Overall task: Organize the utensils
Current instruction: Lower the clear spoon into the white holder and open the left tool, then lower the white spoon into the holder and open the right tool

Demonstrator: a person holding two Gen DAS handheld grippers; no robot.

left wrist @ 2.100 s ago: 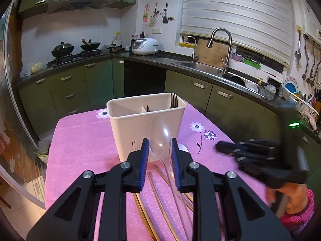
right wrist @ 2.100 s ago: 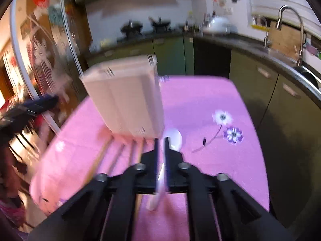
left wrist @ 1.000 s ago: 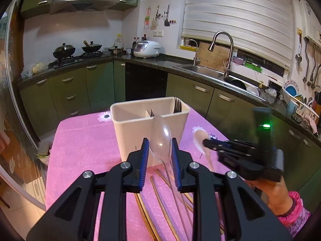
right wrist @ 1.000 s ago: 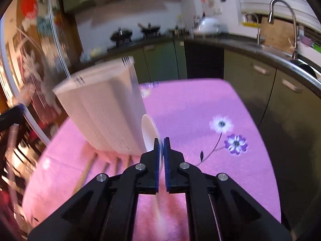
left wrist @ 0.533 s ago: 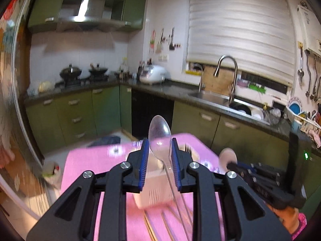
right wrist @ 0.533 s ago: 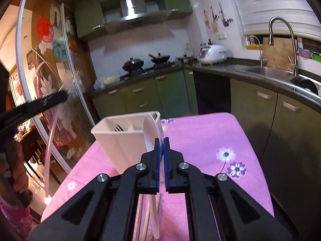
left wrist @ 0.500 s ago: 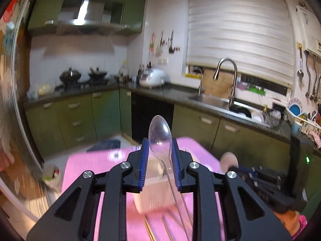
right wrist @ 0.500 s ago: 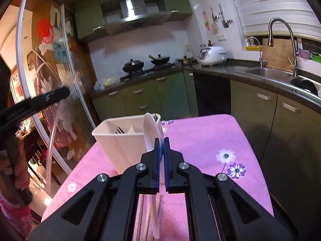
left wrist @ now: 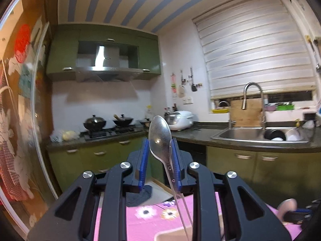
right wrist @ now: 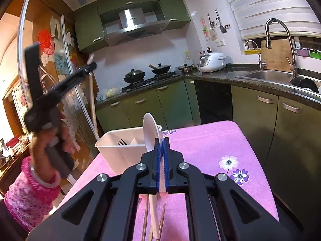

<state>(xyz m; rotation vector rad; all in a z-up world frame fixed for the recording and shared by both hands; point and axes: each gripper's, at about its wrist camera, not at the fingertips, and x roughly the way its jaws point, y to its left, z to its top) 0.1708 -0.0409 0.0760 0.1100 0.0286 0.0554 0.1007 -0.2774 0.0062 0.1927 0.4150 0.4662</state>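
My left gripper [left wrist: 159, 140] is shut on a clear plastic spoon [left wrist: 160, 134]. Its bowl stands up between the blue pads and its handle slants down toward the rim of the cream utensil holder [left wrist: 176, 235]. The left gripper points level, high above the table. My right gripper [right wrist: 162, 140] is shut on a white spoon [right wrist: 151, 132] held edge-on, just in front of the holder [right wrist: 120, 152], which has dark forks [right wrist: 121, 141] inside. In the right wrist view a hand [right wrist: 50, 140] raises the left gripper [right wrist: 88, 67] at the left.
A pink flowered tablecloth [right wrist: 210, 140] covers the table. Wooden chopsticks [right wrist: 146, 217] lie on it under my right gripper. Green cabinets, a stove with pans [right wrist: 134, 73] and a sink [left wrist: 258, 134] line the far walls.
The left gripper has lifted and tipped up to level with the clear spoon, so the holder dropped to the bottom of its view. The right gripper rose slightly, then held still.
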